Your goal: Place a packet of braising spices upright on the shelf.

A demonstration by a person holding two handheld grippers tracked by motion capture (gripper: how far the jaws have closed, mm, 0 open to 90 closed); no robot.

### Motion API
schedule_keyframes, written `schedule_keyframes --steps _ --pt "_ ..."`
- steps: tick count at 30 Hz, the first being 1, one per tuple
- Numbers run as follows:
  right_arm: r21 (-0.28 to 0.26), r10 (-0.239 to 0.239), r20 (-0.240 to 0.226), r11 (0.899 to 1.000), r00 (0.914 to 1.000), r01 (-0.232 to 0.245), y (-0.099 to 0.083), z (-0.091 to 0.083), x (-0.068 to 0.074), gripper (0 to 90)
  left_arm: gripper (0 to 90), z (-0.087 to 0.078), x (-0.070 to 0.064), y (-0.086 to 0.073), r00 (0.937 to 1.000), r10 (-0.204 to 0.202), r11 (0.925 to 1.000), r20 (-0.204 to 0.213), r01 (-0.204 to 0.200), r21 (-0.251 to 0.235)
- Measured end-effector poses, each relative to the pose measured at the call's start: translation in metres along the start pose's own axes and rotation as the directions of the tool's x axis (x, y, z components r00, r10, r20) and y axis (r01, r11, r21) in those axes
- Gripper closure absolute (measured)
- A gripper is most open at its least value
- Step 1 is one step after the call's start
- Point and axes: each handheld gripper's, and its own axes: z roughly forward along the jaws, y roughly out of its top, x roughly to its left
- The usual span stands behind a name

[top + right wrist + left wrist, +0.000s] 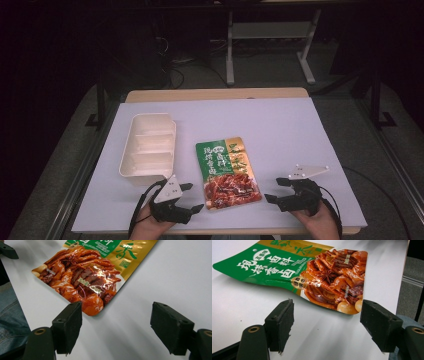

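White counter; left claw and right claw both gaping empty, flanking sauce packet; sliding low under edges, pinching corners evenly.

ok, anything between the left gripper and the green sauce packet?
Nothing: bare white table separates the open left gripper from the green-and-gold foil sauce packet, clearest in the left gripper view.
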Motion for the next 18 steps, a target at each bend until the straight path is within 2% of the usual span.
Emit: schedule_keyframes --steps 6,18 --pt "-0.018 -0.010 0.002 1.000 0.9999 0.010 -0.0001 -0.0024 -0.0013 24.3 26.8 0.0009 -0.0009 0.0006 1.0000 0.004 1.0000 0.002 -0.004 0.000" --pt "-0.016 -0.014 0.006 1.000 0.9999 0.014 0.0016 -0.0025 -0.0003 23.9 29.5 0.0025 -0.0017 0.0018 0.9999 0.010 0.9999 0.006 -0.010 0.001"
